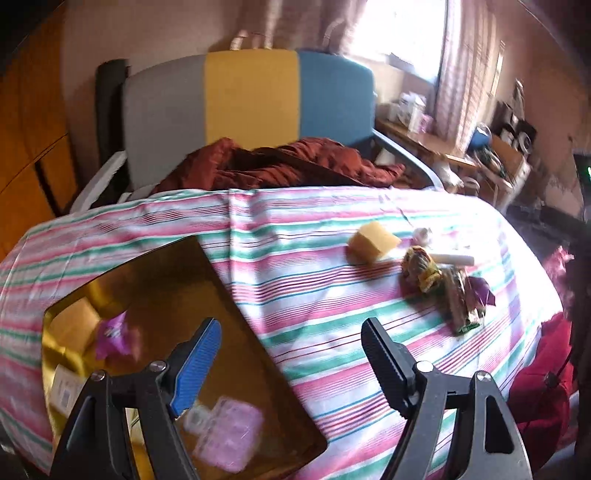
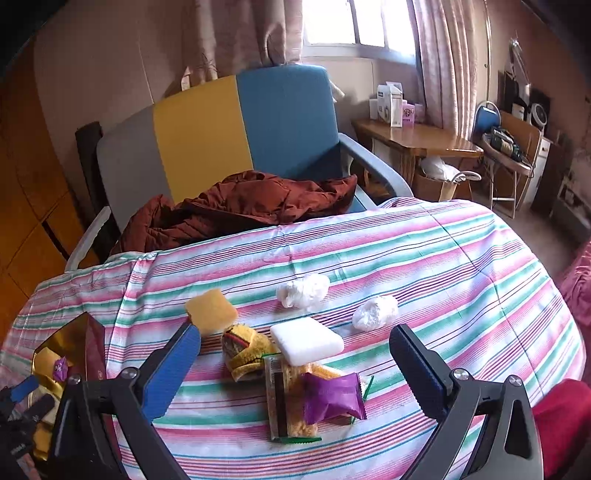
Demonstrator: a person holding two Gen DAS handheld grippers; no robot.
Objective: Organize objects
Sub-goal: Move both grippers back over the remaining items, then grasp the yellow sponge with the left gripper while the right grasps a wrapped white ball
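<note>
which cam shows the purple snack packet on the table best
The right wrist view: the purple snack packet lies close, sharp and whole atop a cracker pack. The left wrist view shows it small, blurred, near the right edge.

Background room clutter behind the striped work surface.
Armchair point(image 2: 236, 125) with grey, yellow and blue back panels stands just behind the striped cloth point(image 2: 424, 251); rust-brown quilted jacket point(image 2: 243, 206) heaped on its seat. Window point(image 2: 354, 22) above, bright, with pinkish patterned curtains point(image 2: 439, 66) on both sides. Wooden side table point(image 2: 417, 142) right of chair, carrying white boxes point(image 2: 388, 103) and a small pink box; bag with white plastic under it. Further right a blue round object point(image 2: 485, 118), cluttered wire stand, dark appliances, too small to name. Orange wooden panels point(image 2: 22, 206) along left wall. Red fabric point(image 2: 561, 417) at lower right edge.
</note>
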